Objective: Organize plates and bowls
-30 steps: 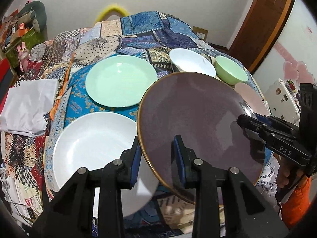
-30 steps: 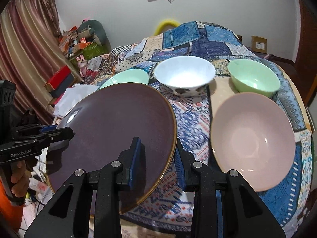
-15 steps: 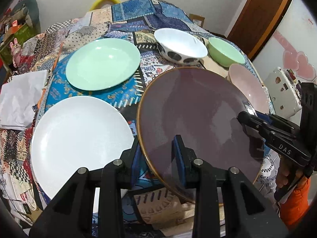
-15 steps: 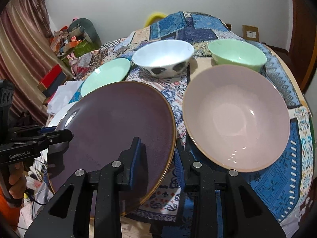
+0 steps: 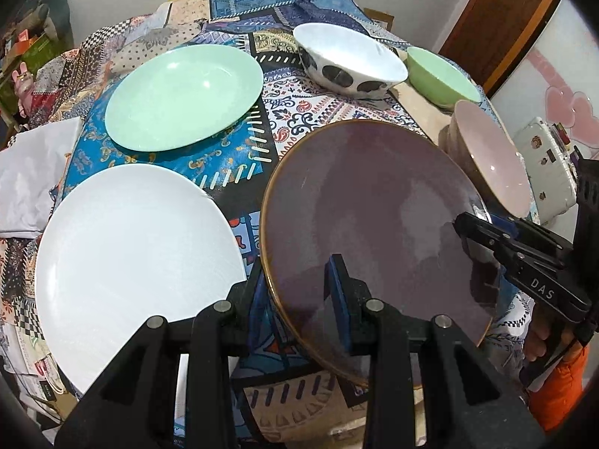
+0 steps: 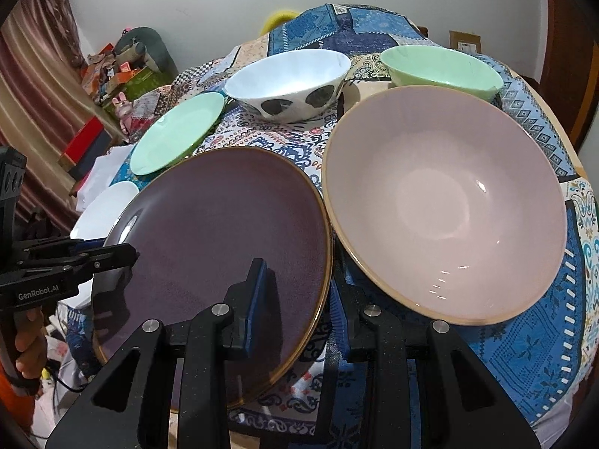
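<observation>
A dark purple plate (image 5: 374,205) with a gold rim hangs tilted just above the patchwork tablecloth (image 5: 284,112), held at two opposite edges. My left gripper (image 5: 295,273) is shut on its near rim, one finger above and one below. My right gripper (image 6: 299,273) is shut on the other rim of the purple plate (image 6: 224,224); it shows in the left wrist view as the right gripper (image 5: 468,228). Beside the purple plate lie a white plate (image 5: 131,254) and a mint plate (image 5: 183,93). A pink bowl (image 6: 441,202), a spotted white bowl (image 6: 288,78) and a green bowl (image 6: 441,63) stand close on the right.
A folded white cloth (image 5: 30,172) lies at the table's left edge. A white appliance (image 5: 546,161) stands off the right side. Toys and boxes (image 6: 123,71) crowd the floor by a curtain (image 6: 33,86). A person's hand (image 6: 26,344) grips the left handle.
Both grippers have sunk toward the table with the purple plate between them. The plates and bowls now look nearer and larger, and the pink bowl sits right beside the purple plate's edge.
</observation>
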`<action>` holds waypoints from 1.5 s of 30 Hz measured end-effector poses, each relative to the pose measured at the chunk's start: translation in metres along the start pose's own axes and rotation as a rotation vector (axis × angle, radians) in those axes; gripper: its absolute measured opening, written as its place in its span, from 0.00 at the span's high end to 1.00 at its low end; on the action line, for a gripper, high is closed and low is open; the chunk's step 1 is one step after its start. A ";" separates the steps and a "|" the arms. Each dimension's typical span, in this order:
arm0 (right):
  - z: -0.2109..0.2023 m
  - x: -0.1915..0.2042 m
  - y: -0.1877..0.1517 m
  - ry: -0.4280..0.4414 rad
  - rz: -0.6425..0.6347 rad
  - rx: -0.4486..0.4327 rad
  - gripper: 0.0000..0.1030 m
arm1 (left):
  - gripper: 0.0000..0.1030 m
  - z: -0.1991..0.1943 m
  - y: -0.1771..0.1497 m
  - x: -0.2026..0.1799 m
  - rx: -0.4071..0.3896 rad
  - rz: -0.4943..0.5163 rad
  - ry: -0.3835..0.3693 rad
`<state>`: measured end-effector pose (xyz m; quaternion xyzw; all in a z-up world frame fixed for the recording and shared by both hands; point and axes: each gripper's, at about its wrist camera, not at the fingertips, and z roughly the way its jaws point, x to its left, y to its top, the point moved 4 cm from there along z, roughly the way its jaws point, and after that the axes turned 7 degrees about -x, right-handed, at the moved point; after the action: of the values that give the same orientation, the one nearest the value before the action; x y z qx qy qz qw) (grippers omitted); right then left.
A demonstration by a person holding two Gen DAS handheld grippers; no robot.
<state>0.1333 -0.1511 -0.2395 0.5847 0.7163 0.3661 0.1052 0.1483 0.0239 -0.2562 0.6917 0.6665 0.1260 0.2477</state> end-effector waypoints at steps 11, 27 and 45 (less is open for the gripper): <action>0.008 -0.003 -0.003 -0.026 0.005 0.016 0.71 | 0.69 0.020 -0.001 0.007 0.030 -0.023 0.010; -0.027 0.007 0.005 -0.011 -0.013 -0.042 0.70 | 0.69 -0.028 0.009 0.003 -0.099 0.019 0.060; -0.036 0.089 0.037 0.078 -0.191 -0.134 0.53 | 0.48 -0.115 -0.008 0.066 -0.233 -0.045 0.187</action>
<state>0.1147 -0.0825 -0.1657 0.4908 0.7461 0.4241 0.1504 0.0889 0.1092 -0.1737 0.6284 0.6830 0.2605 0.2659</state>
